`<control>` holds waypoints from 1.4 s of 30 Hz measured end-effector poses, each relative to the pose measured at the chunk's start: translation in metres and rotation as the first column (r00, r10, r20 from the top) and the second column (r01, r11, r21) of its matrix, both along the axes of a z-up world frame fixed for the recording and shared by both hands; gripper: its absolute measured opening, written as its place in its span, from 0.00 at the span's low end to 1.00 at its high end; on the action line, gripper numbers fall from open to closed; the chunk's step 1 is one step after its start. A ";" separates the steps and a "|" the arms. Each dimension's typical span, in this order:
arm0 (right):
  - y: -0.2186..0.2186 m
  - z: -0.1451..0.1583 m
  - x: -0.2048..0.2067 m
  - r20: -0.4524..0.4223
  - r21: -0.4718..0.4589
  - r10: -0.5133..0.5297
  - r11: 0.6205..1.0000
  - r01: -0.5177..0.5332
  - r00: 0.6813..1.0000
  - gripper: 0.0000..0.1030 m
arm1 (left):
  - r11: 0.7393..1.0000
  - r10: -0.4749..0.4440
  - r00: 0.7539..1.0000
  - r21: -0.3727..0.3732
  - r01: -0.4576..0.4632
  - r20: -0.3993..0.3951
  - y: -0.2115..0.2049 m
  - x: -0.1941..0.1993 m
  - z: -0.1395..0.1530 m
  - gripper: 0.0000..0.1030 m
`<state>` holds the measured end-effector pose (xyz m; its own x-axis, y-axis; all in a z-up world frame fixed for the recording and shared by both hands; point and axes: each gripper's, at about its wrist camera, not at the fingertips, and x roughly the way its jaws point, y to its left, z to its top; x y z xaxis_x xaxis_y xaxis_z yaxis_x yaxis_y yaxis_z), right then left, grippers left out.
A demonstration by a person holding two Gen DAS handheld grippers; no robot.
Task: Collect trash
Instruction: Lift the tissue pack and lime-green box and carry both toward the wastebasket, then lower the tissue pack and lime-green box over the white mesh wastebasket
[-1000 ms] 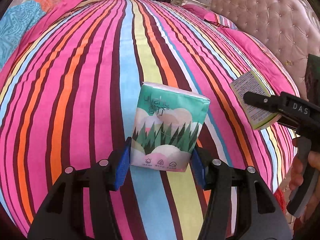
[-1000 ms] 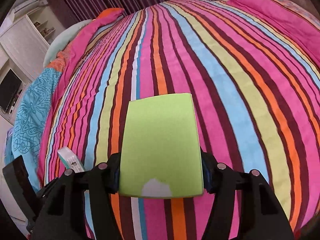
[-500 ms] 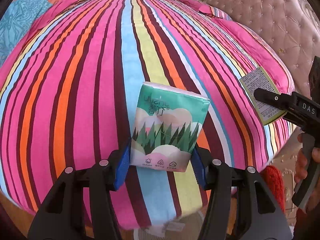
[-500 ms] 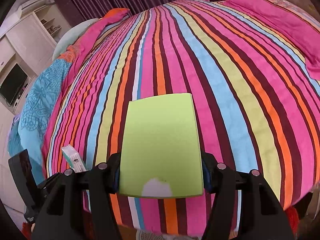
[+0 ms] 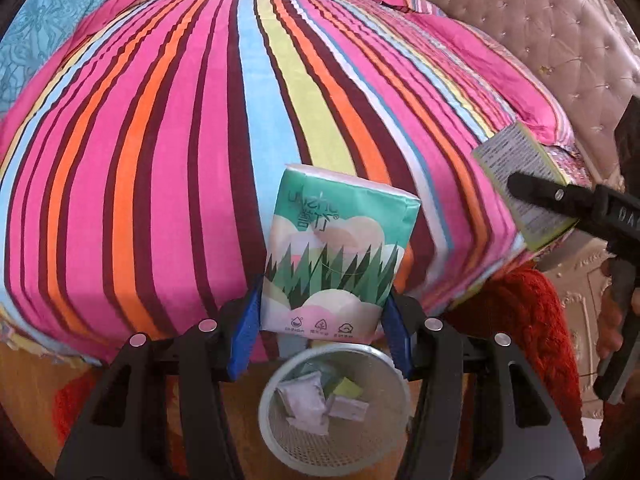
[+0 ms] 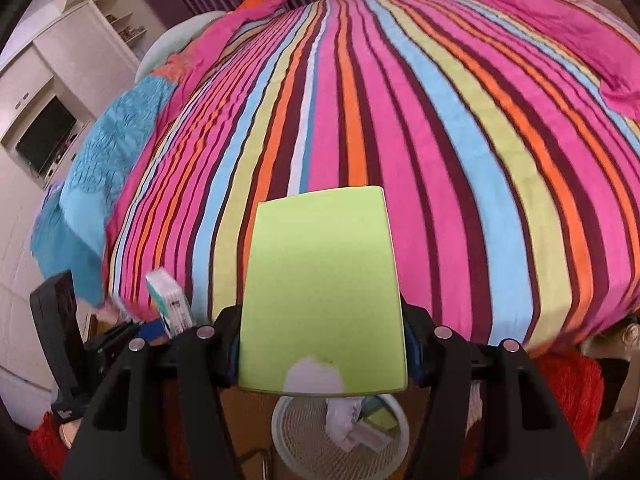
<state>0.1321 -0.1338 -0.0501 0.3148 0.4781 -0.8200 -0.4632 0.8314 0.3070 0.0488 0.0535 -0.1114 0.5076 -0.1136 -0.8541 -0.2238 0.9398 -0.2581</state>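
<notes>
My left gripper [image 5: 320, 320] is shut on a green tissue pack [image 5: 336, 252] and holds it upright over the bed's edge, just above a white mesh trash bin [image 5: 288, 444] that holds several wrappers. My right gripper [image 6: 322, 352] is shut on a lime-green box [image 6: 320, 292], also above the bin [image 6: 296, 440]. In the left wrist view the right gripper's finger [image 5: 560, 196] crosses the box's printed side [image 5: 516, 160] at the right. In the right wrist view the tissue pack [image 6: 168, 296] shows at lower left.
A striped bedspread [image 5: 200, 140] covers the bed. A tufted headboard [image 5: 560, 32] stands at the right. A red rug [image 5: 520, 320] lies beside the bin on a wooden floor. White cabinets and a TV [image 6: 44, 132] are at the left.
Both grippers have pulled back from over the bed to its edge with their loads still held. The trash bin and floor have come into view below them.
</notes>
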 end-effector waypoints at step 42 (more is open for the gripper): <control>-0.002 -0.173 -0.066 -0.636 -0.210 -0.063 0.973 -0.093 0.769 0.55 | 0.973 -0.172 0.850 -0.222 0.067 -0.498 -0.063 -0.052 -0.139 0.52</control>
<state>0.0660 -0.1362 -0.2236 -0.3210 0.2644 -0.9094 -0.2399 0.9062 0.3482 -0.0027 -0.0099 -0.2509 -0.0223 -0.3306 -0.9435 -0.2625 0.9125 -0.3136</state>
